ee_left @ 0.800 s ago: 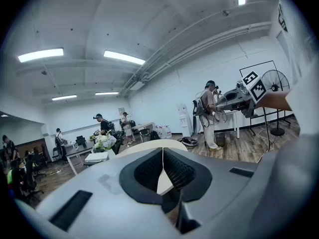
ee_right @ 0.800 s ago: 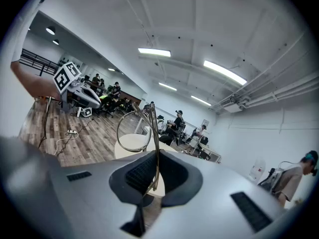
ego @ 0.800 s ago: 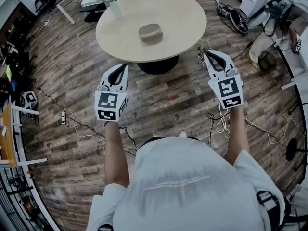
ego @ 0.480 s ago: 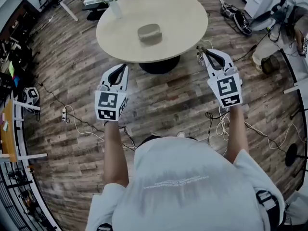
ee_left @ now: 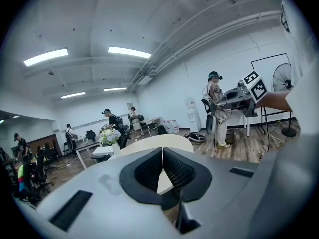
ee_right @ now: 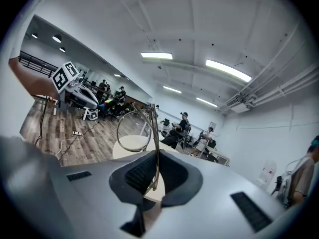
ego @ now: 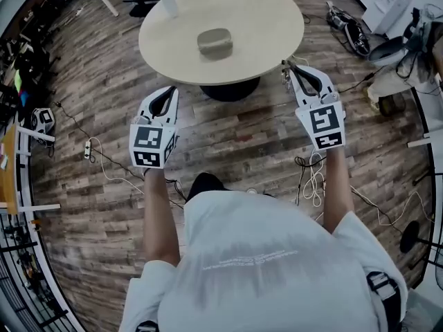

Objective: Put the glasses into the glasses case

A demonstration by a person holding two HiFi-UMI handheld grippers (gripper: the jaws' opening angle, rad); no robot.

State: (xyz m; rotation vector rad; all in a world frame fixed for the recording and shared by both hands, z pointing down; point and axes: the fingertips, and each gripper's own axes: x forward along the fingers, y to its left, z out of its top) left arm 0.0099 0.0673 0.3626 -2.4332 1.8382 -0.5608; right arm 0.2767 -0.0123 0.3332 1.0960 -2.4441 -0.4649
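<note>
Glasses (ee_right: 133,128) clamped by temple in right gripper (ee_right: 157,172), well short of glasses case (ego: 214,41). Case appears shut, on round table (ego: 277,19). Left gripper (ee_left: 162,169) closed on nothing, also short of case. I judge carry-in step; next move needs case opened.

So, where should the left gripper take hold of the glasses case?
Grip the glasses case across its shorter width, probably coming from above: it lies flat and closed on the table, with its sides free. The left gripper, jaws together, must open first.
</note>
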